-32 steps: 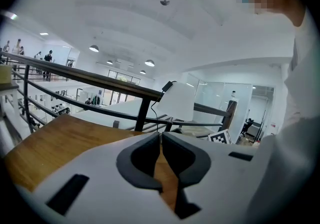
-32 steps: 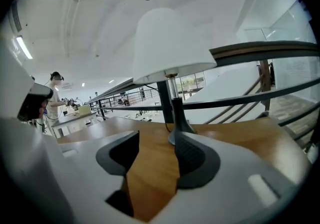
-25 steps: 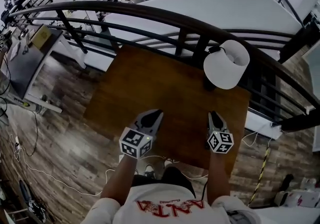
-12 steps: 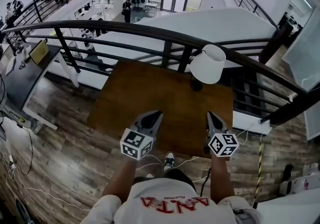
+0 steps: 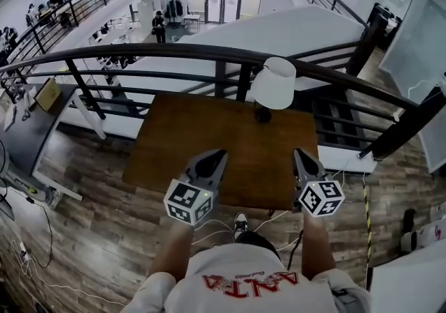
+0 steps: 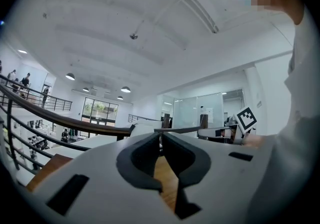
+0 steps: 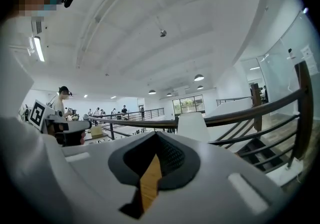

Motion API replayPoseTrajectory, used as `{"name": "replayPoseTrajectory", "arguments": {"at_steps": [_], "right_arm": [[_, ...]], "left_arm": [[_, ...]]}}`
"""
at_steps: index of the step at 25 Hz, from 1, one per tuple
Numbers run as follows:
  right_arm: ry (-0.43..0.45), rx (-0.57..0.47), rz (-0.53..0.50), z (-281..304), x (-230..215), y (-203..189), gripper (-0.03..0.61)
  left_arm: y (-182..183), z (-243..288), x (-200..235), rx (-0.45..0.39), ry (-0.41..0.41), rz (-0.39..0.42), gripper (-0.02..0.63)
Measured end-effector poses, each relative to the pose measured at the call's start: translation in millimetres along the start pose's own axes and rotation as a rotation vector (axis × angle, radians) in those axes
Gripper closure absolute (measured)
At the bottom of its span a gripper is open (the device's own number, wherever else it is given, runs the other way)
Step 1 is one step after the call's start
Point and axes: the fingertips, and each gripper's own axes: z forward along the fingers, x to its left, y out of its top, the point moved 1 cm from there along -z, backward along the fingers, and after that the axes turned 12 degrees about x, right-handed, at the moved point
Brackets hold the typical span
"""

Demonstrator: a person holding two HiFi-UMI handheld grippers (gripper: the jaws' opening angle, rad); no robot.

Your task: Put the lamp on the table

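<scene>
The bench [image 5: 202,134] sits with its far edge against the curved dark railing [image 5: 160,54]; beyond that rail the floor drops away to a lower level. The bench's left side and near edge open onto wood floor [image 5: 90,200], where loose cables [image 5: 209,224] trail by the person's shoe [image 5: 240,221]. The lamp [image 5: 274,84] stands upright near the far right corner of the bench, its white shade level with the rail and just beside it. The rest of the brown top is bare, a wide stretch between the lamp and the near edge.

Both forearms reach forward side by side, well apart from the lamp. The left gripper [image 5: 220,155] hovers over the near edge, pointing level toward the railing, its marker cube tilted a little. Its fingers [image 6: 150,143] are pressed together at the tips with nothing between them. The right gripper [image 5: 299,153] is held parallel near the bench's right near corner, fingers [image 7: 172,155] likewise closed on nothing.
</scene>
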Motion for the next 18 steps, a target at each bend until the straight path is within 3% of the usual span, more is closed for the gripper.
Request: {"name": "replayPoseTrajectory", "arguments": {"at_steps": [18], "right_arm": [[-0.022, 0.034, -0.05, -1, -1, -13, 0.577]], "left_arm": [[-8, 16, -11, 0.007, -0.045, -0.015, 0.591]]}}
